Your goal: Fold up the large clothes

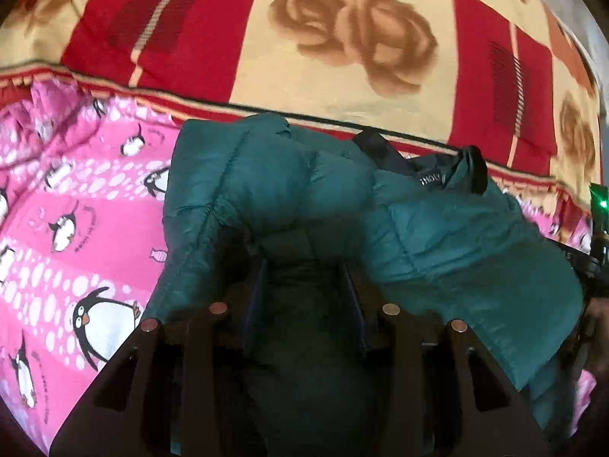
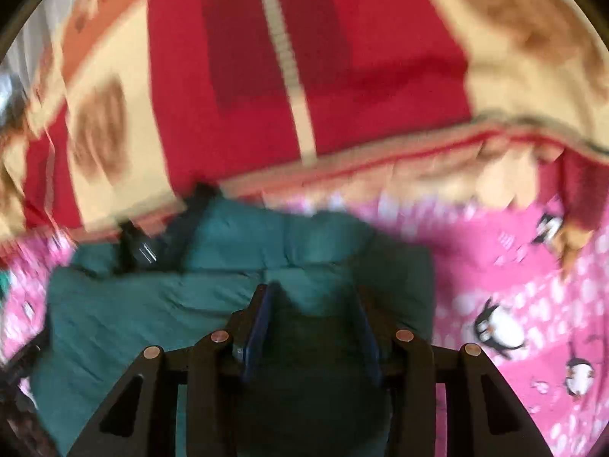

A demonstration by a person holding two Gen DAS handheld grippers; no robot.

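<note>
We see a teal puffer jacket (image 1: 437, 224) bunched on a pink penguin-print sheet (image 1: 76, 228), just below a red and cream rose-patterned blanket (image 1: 342, 38). Our left gripper (image 1: 304, 266) has jacket fabric filling the gap between its fingers, apparently pinched. Our right gripper (image 2: 314, 297) likewise holds a fold of the jacket; that view is blurred.

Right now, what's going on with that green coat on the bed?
A person is folding a teal puffer jacket with a handheld gripper in each hand. The left gripper and right gripper each have jacket fabric bunched between their fingers. The jacket lies on a pink penguin sheet, beside a red and cream blanket. The fold isn't finished.
</note>
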